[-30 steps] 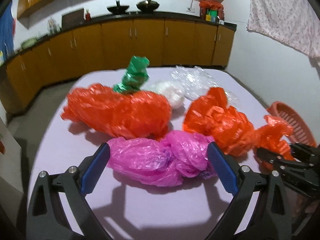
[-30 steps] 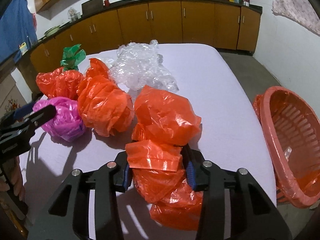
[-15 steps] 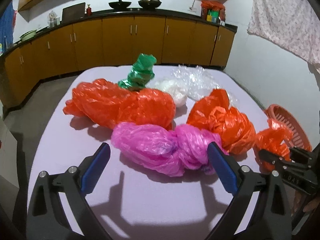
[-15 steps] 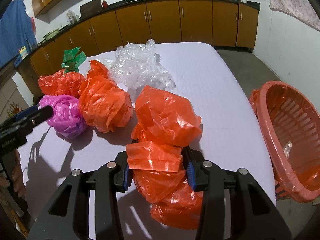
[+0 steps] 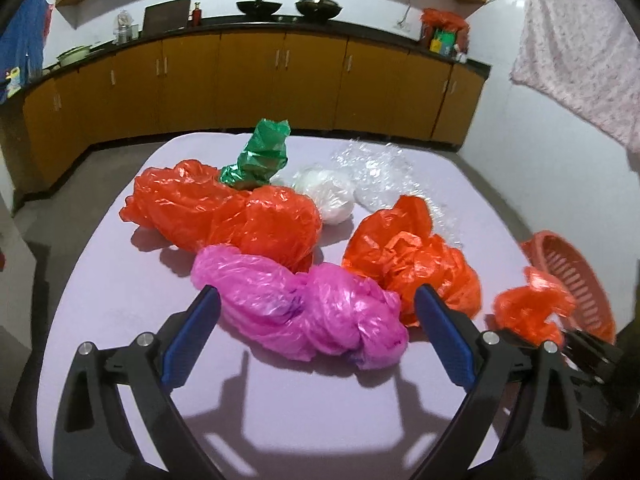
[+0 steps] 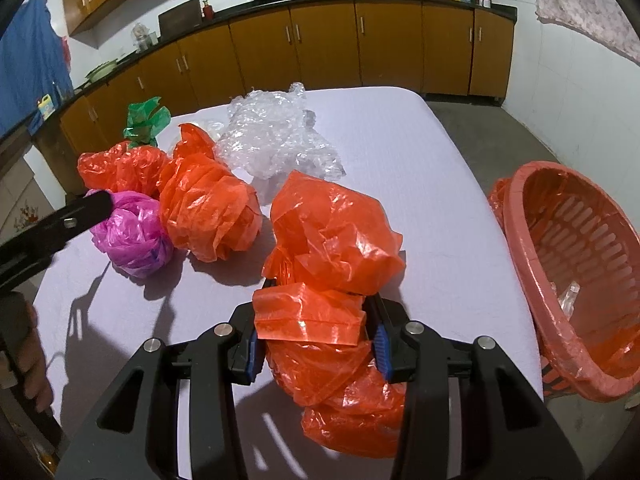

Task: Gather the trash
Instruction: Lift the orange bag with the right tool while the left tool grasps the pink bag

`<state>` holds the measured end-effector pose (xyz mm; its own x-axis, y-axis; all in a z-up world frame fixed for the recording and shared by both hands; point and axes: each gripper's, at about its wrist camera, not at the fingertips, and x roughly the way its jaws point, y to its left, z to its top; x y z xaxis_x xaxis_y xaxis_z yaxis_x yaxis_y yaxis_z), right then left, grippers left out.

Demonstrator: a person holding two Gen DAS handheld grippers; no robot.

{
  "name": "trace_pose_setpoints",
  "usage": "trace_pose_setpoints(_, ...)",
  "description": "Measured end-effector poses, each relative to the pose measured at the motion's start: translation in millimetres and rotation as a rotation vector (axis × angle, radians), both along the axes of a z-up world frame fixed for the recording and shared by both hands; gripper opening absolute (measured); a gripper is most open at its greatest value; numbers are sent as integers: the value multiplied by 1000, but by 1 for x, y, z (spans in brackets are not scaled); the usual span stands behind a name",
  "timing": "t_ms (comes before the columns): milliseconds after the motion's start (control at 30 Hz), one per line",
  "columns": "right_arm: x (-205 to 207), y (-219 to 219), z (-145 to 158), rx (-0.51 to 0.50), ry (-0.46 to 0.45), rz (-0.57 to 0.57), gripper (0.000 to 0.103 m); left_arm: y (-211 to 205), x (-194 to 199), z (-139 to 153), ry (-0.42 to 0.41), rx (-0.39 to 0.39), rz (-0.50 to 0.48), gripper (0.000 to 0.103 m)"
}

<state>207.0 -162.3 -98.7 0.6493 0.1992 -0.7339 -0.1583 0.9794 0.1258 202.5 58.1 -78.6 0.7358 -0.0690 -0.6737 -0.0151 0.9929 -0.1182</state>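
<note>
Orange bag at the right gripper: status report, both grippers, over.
Right gripper shut on orange bag. Left gripper open, facing pink bag. Basket beside table, path clear.

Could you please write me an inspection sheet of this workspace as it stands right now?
Surface: lilac table, mostly covered with crumpled bags.
Job's things: pink bag; large orange bag; middle orange bag; green bag; white bag; clear plastic wrap; orange basket off the table's right edge, with some plastic already inside.
Clutter: nothing seen beyond the trash itself.
Grippers: left gripper open, pink bag lying between its fingers; right gripper shut on the nearest orange bag.
Cables: one wall cord behind the counter.
Surroundings: brown cabinets, two woks on the counter, hanging cloth.
</note>
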Motion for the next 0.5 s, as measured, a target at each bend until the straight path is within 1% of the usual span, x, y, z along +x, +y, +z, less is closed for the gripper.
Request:
trace_pose_setpoints(67, -1, -2, 0, 1, 0, -4, 43, -4, 7, -9, 29, 34, 26, 93)
trace_pose_setpoints(100, -1, -3, 0, 1, 0, -5, 43, -2, 9, -13, 41, 45, 32, 89)
trace_pose_setpoints(133, -2, -4, 0, 1, -1, -6, 43, -1, 9, -17, 52, 50, 29, 88)
trace_pose_setpoints(300, -2, -7, 1, 12, -4, -10, 43, 13, -3, -22, 47, 70, 21, 88)
trace_pose_setpoints(367, -3, -6, 1, 17, -6, -8, 43, 24, -6, -24, 64, 57, 26, 88)
trace_pose_setpoints(467, -4, -3, 1, 21, -7, 3, 43, 35, -5, -25, 92, 13, 35, 88)
trace_pose_setpoints(500, -4, -1, 0, 20, -6, 6, 43, 37, -3, -25, 99, -2, 35, 87)
